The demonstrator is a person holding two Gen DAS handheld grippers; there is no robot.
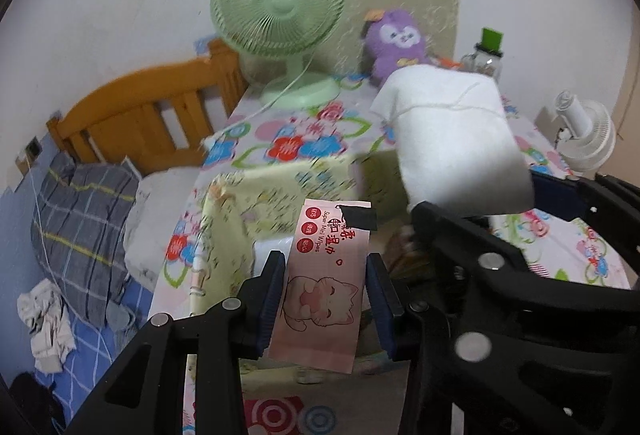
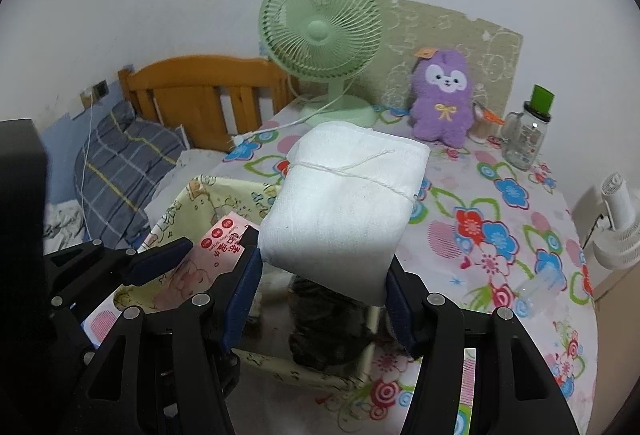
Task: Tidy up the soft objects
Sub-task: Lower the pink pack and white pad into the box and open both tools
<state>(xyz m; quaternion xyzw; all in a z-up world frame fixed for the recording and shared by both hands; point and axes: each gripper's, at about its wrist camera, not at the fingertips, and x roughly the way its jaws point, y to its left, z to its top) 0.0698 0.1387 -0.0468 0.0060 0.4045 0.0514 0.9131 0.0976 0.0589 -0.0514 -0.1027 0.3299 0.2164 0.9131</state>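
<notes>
Left tongs [image 1: 326, 299]: pinching pink wipes pack [image 1: 320, 287], lower centre of frame, above yellow fabric bin [image 1: 240, 211].
Right tongs [image 2: 324, 295]: clamped on white folded towel [image 2: 344, 203], centre frame, raised over that bin.
Worktop [image 2: 500, 227]: floral cloth; purple plush [image 2: 442, 103] upper right, beside green fan [image 2: 320, 35].

left gripper [image 1: 326, 295] clamped; right gripper [image 2: 324, 295] clamped

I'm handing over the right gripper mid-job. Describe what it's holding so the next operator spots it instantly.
Start at the green desk fan at the back of the floral tablecloth, then come forward to the right gripper. Between its blue pads sits a folded white towel, held above the yellow fabric storage box. Unlike the pink wet wipes pack in the left gripper, it's plain white, tied with thin string.
</notes>
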